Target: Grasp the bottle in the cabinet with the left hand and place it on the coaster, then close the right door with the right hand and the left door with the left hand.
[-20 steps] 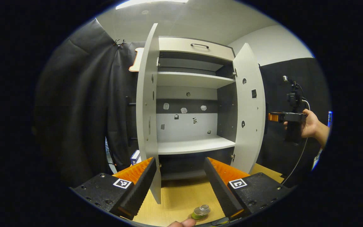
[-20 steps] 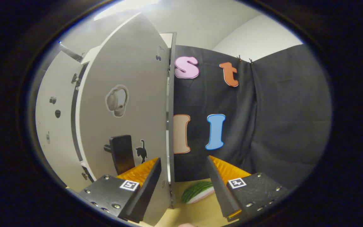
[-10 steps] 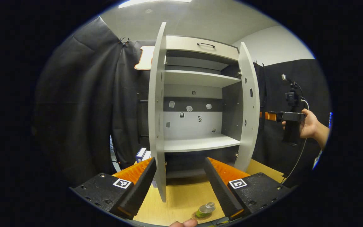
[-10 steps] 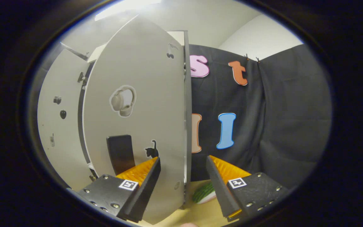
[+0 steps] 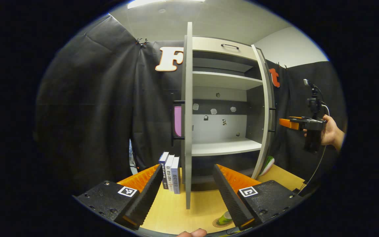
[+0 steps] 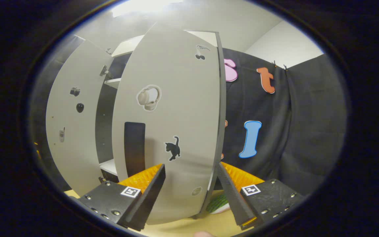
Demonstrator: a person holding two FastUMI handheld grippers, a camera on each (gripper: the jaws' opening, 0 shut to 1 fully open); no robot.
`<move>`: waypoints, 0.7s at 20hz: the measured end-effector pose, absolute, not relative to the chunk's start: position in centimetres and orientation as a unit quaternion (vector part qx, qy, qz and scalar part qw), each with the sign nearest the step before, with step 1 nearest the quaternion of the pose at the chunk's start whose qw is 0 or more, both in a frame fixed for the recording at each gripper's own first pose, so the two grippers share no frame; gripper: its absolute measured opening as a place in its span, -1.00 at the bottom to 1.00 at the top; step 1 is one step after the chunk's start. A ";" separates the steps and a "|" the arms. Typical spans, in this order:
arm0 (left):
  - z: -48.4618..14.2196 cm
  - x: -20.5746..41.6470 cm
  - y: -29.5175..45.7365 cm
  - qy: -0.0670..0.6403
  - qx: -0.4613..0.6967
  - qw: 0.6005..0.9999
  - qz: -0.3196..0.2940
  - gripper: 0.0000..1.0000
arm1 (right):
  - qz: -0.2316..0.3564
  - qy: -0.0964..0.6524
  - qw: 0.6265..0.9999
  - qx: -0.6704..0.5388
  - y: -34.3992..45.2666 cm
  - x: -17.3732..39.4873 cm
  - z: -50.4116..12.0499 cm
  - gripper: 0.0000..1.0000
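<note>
Yellow wooden tabletop (image 5: 199,210), black-draped booth

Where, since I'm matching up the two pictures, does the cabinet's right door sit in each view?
Left gripper view: right door is a thin, nearly edge-on strip, right of centre.
Right gripper view: right door is the broad grey panel at centre.
Shared landmark: left door, at far left there.

Each handheld gripper, left gripper (image 5: 186,192) and right gripper (image 6: 191,196), has two black ribbed fingers backed in ridged orange, black screw-studded mounts with square black-and-white markers, and a thin black cable (image 5: 315,164) trails from the far unit.
</note>
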State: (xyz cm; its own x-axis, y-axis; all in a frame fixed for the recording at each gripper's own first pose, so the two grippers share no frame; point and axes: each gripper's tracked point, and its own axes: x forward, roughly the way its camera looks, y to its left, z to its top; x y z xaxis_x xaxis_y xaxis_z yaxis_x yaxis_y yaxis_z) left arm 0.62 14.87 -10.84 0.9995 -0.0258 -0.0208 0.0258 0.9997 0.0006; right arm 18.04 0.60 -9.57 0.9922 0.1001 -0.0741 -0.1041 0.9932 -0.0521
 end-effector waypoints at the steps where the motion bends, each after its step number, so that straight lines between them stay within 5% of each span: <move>1: -10.8 0.7 15.8 0.011 0.001 1.000 -0.004 0.93 | 0.053 0.038 0.998 -0.024 0.6 17.9 -9.7 0.92; 14: -8.5 5.7 25.9 0.016 -0.008 0.997 0.079 0.87 | 0.036 0.048 0.998 0.011 -1.8 13.8 -10.8 0.92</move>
